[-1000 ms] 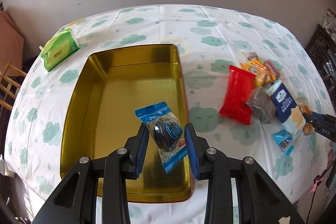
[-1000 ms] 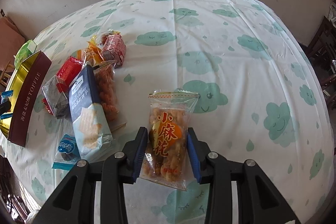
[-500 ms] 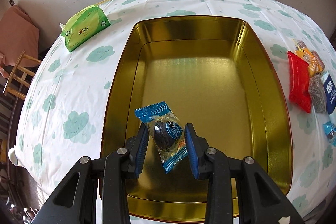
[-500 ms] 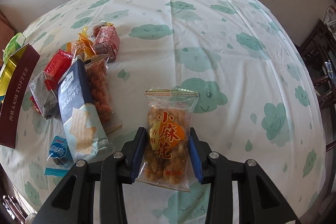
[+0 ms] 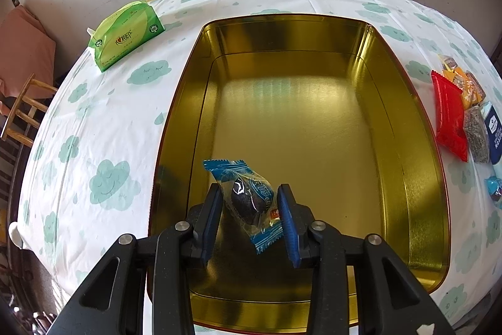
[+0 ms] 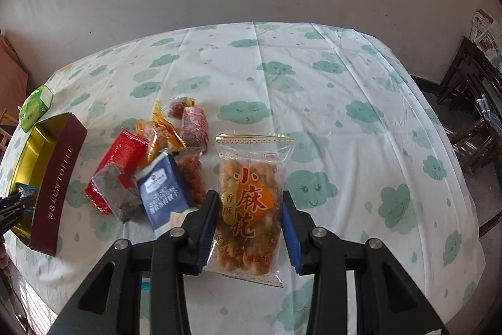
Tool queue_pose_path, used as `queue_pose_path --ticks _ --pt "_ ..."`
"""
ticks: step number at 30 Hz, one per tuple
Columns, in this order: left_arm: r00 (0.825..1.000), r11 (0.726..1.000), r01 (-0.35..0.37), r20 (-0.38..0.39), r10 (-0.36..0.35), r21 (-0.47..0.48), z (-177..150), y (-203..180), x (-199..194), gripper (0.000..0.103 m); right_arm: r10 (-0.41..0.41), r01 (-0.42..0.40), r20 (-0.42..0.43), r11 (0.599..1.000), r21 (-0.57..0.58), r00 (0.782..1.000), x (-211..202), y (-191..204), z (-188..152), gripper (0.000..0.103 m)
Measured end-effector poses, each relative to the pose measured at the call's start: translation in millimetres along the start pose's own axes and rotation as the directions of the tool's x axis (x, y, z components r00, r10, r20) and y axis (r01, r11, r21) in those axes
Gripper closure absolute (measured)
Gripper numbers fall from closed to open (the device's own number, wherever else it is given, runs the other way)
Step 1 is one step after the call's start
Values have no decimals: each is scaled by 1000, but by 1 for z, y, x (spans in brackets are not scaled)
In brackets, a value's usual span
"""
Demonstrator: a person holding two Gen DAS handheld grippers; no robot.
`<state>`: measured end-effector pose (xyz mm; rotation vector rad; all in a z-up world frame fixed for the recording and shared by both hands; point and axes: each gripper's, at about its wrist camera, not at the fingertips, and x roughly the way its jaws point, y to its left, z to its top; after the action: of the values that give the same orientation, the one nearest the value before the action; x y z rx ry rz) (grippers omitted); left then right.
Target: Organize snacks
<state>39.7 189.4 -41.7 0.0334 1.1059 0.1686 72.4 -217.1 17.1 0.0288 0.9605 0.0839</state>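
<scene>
My left gripper (image 5: pixel 248 209) hangs low over the near left end of the open gold tin (image 5: pixel 420 146). A blue-wrapped dark cookie packet (image 5: pixel 248 200) sits tilted between its blue pads, which still touch it while the jaws are opening. In the right wrist view my right gripper (image 6: pixel 250 218) is shut on a clear bag of fried dough twists (image 6: pixel 251 197), held above the tablecloth. The tin (image 6: pixel 59 178) shows there at the far left, with the left gripper's tips (image 6: pixel 12 206) at its edge.
A heap of snack packets (image 6: pixel 150 165) lies between the tin and the right gripper; a red packet (image 5: pixel 448 115) is nearest the tin. A green tissue pack (image 5: pixel 125 33) lies far left. Wooden chairs (image 5: pixel 22 109) (image 6: pixel 470 121) stand by both table sides.
My left gripper carried the cookie packet left from the tin's right rim to over its floor and sank lower. The right gripper lifted the dough-twist bag up off the cloth.
</scene>
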Motion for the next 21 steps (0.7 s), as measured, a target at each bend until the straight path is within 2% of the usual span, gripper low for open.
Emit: queue_pose_path --ticks 5,7,9,13,19,21 --pt "1000 1000 21 5 -21 -14 -3 2 -2 68 118 -118 5 992 -47 993 -8 47 5 64" --pt "999 999 30 14 -29 -21 -4 4 -4 64 163 -163 -3 984 -73 987 -8 70 5 64" --pt "999 999 32 25 -31 -31 -5 6 -7 54 208 -208 -14 973 -101 978 -7 94 4 64" --pt "997 996 58 50 -55 -64 -7 15 -18 52 290 -293 -42 943 -157 956 -5 144 1 64" --pt "989 981 118 108 -102 -152 -9 37 -44 50 406 -416 -93 890 -186 909 4 211 -3 64" --pt "988 980 108 128 -87 -168 -9 42 -53 49 436 -451 -115 873 -188 892 6 230 -6 64"
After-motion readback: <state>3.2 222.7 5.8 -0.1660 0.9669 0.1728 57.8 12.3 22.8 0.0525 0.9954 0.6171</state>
